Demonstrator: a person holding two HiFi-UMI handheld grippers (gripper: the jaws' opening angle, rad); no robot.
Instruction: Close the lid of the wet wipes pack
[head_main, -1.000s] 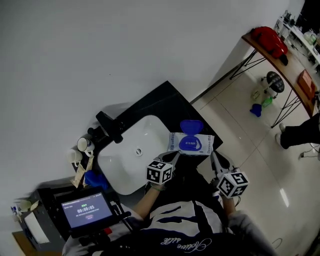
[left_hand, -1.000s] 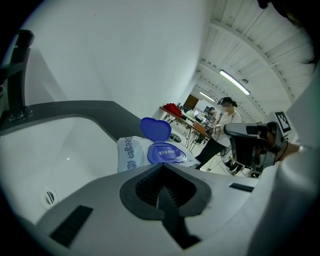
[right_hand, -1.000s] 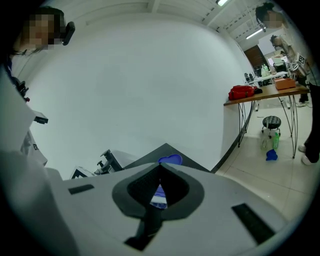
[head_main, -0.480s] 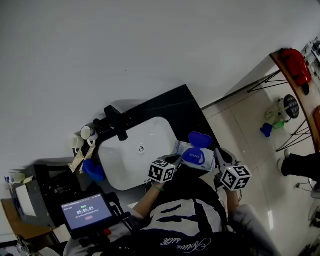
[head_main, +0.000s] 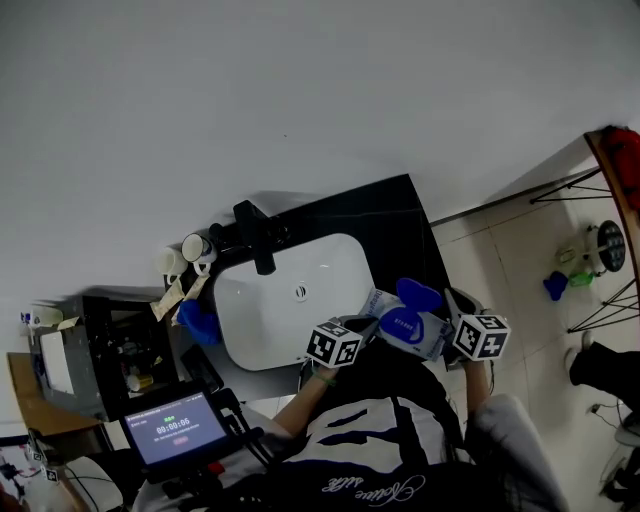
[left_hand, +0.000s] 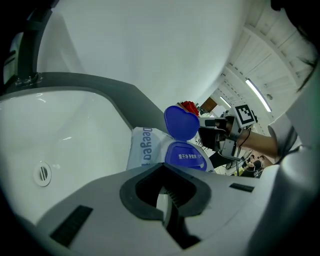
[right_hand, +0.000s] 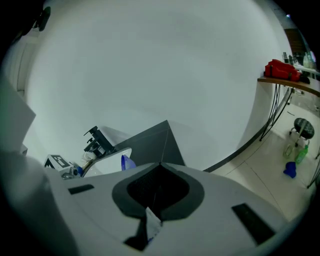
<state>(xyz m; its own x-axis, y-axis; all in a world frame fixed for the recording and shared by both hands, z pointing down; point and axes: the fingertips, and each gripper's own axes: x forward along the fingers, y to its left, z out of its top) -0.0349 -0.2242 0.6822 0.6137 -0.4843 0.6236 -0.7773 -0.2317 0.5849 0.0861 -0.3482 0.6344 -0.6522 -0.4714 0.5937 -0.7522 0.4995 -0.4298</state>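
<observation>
Evidently, the closing had not yet been done: the pack (head_main: 400, 328) was held between the two grippers at the front right of the counter (head_main: 395, 215), just beside the sink (head_main: 290, 300), and its lid (head_main: 420, 294) was seen standing up, swung well back from the blue frame (left_hand: 187, 156) round the opening. Whether the pack rested on the counter or was lifted off it could not be told. In the left gripper view, the jaws of the left gripper (left_hand: 162, 197) were pressed together on a white sliver, judged to be the near end of the pack. In the right gripper view, the jaws of the right gripper (right_hand: 150, 222) were likewise closed on a thin strip of white and blue film, taken to be the pack's other end. So only the steadying could be counted as done. Everything that mattered was judged to be left. One end would have to be freed, the lid tipped forward over the frame, and it would have to be pressed down until it was seated.
</observation>
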